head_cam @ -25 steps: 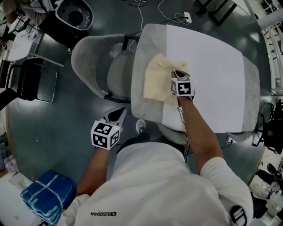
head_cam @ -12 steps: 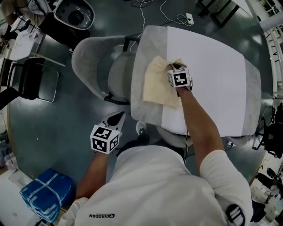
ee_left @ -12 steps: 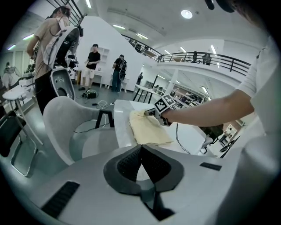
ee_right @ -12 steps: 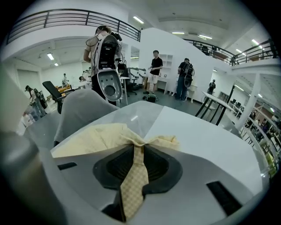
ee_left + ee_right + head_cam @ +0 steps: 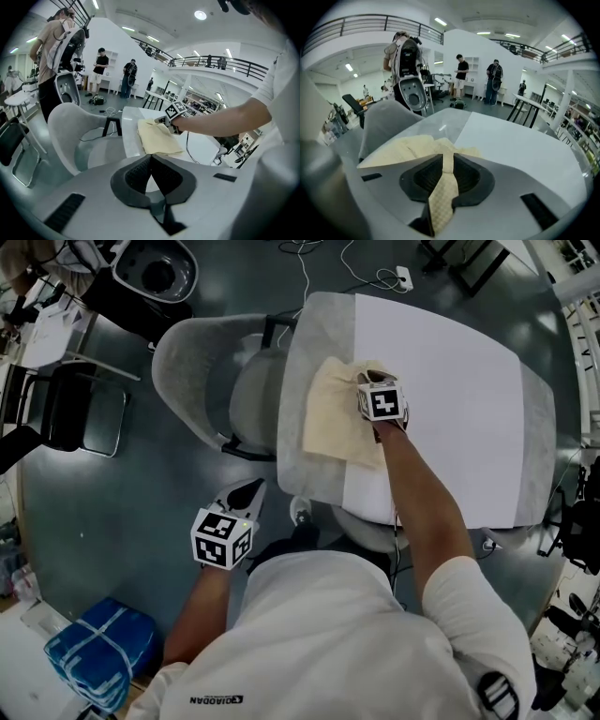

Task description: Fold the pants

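Cream pants [image 5: 333, 423] lie partly folded on the left part of the white table [image 5: 450, 381]. My right gripper [image 5: 367, 381] rests at the pants' far right corner, shut on a strip of the cloth [image 5: 446, 180] that runs between its pads [image 5: 424, 176]. Its jaws have just been opening a little, with the cloth still between them. The left gripper view shows the pants [image 5: 157, 138] and the right gripper [image 5: 162, 120] from the side. My left gripper [image 5: 253, 486] hangs low, off the table's near left, shut and holding nothing [image 5: 150, 161].
A grey shell chair [image 5: 197, 367] stands against the table's left side. A black folding chair [image 5: 80, 418] is further left, a blue bundle [image 5: 98, 652] at the lower left. Cables [image 5: 375, 277] lie on the floor beyond the table. People [image 5: 461, 70] stand in the background.
My right gripper has moved a little away from me and to the left over the pants, drawing the cloth's right edge inward. The left gripper has stayed put.
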Available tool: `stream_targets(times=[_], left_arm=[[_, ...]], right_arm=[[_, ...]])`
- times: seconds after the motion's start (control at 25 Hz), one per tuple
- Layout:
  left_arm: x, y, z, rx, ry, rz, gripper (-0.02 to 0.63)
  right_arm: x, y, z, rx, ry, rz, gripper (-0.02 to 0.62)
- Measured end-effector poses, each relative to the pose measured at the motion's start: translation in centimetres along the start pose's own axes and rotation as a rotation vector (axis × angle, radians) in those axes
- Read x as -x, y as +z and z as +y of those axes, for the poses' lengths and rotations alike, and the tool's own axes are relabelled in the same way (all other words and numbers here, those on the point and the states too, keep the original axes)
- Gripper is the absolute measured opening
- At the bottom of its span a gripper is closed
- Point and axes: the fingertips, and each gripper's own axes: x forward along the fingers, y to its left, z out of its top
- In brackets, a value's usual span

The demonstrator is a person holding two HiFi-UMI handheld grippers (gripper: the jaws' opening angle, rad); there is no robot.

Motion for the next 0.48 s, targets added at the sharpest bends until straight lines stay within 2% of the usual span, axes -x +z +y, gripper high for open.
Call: stream_targets(times=[0.12, 0.48], left_arm=[[-0.3, 0.9, -1.0, -0.032, -0.041, -0.019, 0.026], [-0.7, 3.4, -6.2, -0.149, -0.161, -0.091, 0.026]], right_arm=[[4.4, 0.0, 0.5, -0.055, 0.01, -0.089, 0.089], [20.9, -3.3, 2.8, -0.212, 0.05, -0.243, 0.063]])
